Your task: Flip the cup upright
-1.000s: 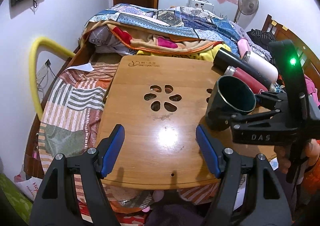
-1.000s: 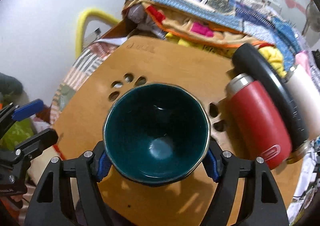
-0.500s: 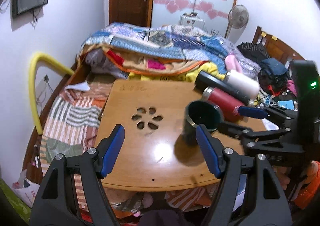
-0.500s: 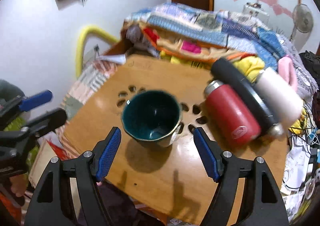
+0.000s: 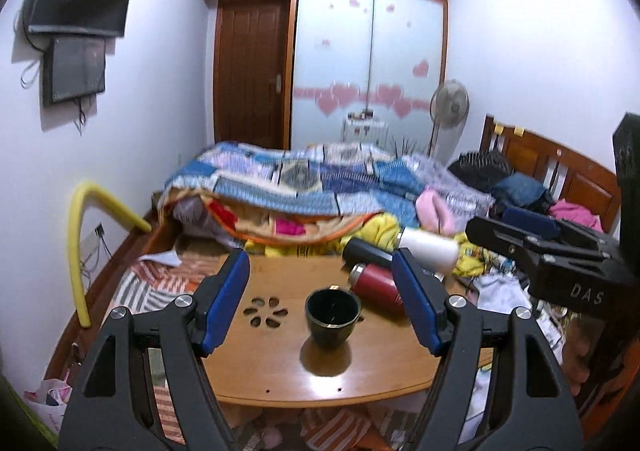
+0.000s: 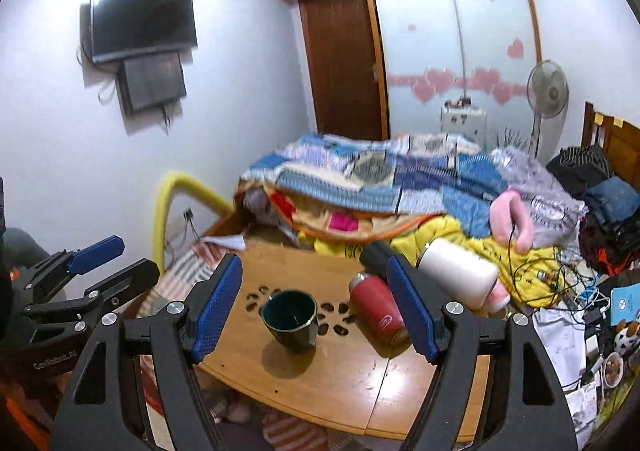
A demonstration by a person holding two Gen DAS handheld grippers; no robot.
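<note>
**Cup upright on the bamboo worktop, both tongs empty**

The cup (image 5: 332, 317) stands mouth-up near the middle of the worktop (image 5: 380, 371). It is a squat, dark green glazed cup with faceted walls that taper toward the base and a thin pale metallic line round the rim. A small handle juts from it at 3 o'clock in the left wrist view. It casts a round shadow on the wood toward 6 o'clock.

The worktop is a glossy honey-coloured bamboo board with rounded corners. A flower of petal-shaped cutouts (image 5: 266, 311) is pierced through it at 9 o'clock from the cup.

Three cylindrical flasks lie on their sides at about 1 to 2 o'clock from the cup. The red flask (image 5: 376, 283), matte with a steel collar, is nearest. The black flask (image 5: 366, 251) and the smooth white flask (image 5: 430, 249) lie beyond it, against rumpled yellow cloth.

The left tongs (image 5: 320, 263) hold their blue, ribbed rubber pads wide apart with nothing between them. The right tongs (image 6: 314, 259) are likewise spread and empty. Both pairs hang well short of the cup, and their black angular frames fill the 6 o'clock edge of each view.

Behind the worktop at 12 o'clock, a patchwork quilt (image 5: 300, 179) is heaped on the bed. A bent yellow foam tube (image 5: 76, 251) arches at 9 o'clock.
</note>
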